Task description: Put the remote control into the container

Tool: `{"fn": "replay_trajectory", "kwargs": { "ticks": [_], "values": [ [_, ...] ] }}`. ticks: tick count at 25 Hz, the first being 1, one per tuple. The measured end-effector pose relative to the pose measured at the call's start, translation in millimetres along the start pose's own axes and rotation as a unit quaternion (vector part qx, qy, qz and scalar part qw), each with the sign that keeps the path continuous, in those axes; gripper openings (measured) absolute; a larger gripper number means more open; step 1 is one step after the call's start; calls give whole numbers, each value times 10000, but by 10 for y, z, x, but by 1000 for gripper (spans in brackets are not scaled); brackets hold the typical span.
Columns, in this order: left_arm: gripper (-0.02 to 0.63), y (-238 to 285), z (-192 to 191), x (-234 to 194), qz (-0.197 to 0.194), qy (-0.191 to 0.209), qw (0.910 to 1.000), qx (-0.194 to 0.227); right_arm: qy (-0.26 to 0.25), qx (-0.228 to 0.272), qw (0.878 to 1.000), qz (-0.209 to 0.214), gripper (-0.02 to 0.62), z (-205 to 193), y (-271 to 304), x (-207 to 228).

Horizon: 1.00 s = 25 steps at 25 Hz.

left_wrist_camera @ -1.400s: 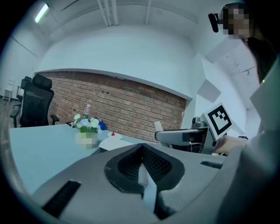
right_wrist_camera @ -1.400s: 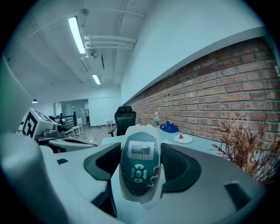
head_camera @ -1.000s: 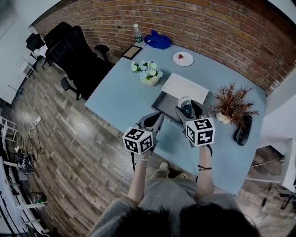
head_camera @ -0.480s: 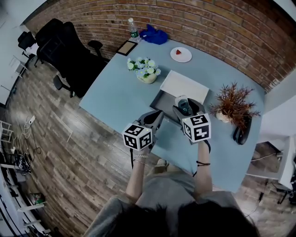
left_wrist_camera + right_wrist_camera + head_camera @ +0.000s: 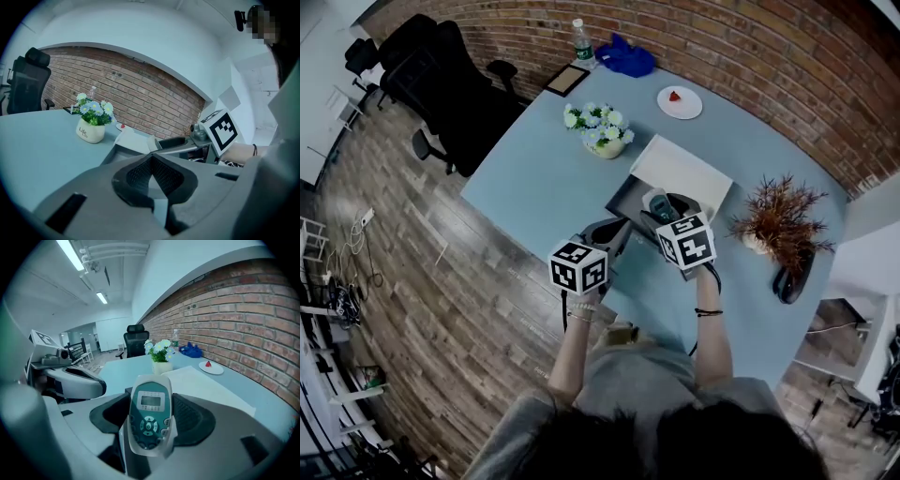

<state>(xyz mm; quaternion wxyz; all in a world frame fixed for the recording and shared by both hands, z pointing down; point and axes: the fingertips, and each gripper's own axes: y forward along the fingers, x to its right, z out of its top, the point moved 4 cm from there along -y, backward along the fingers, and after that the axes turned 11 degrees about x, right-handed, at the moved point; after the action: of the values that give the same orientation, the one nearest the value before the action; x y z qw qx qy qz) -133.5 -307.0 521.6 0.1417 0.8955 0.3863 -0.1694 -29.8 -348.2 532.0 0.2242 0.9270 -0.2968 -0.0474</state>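
Note:
The grey-and-teal remote control (image 5: 149, 418) with a small screen stands between the jaws of my right gripper (image 5: 151, 427), which is shut on it. In the head view the remote control (image 5: 656, 203) hangs over the open dark grey container (image 5: 623, 201) on the blue table (image 5: 530, 192), with the right gripper (image 5: 662, 212) behind it. My left gripper (image 5: 609, 232) is at the container's near left corner. Its jaws (image 5: 151, 158) are shut with nothing between them. The container's grey wall (image 5: 115, 152) shows just beyond them.
The container's white lid (image 5: 684, 172) lies against its far side. A pot of flowers (image 5: 602, 131) stands to the far left, a dried plant (image 5: 780, 217) to the right. A plate (image 5: 679, 101), blue cloth (image 5: 628, 58), bottle (image 5: 582, 44) and frame (image 5: 567, 80) line the brick wall. Office chairs (image 5: 441, 70) are on the left.
My right gripper has carried the remote control a little forward and left, further over the container. The left gripper stays by the container's near corner.

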Motion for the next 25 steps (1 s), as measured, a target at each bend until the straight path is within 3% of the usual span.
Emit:
{"fn": "replay_trajectory", "kwargs": {
  "ticks": [12,25],
  "values": [
    [3,48,-289,-102,131,-230,9989,-380,-244,-734,9959,462,287,-338,361,-23],
    [3,5,-436,-125,124,-401,9972,-616,-341,-1288,9899,478,287,-555,618,-13]
  ]
}}
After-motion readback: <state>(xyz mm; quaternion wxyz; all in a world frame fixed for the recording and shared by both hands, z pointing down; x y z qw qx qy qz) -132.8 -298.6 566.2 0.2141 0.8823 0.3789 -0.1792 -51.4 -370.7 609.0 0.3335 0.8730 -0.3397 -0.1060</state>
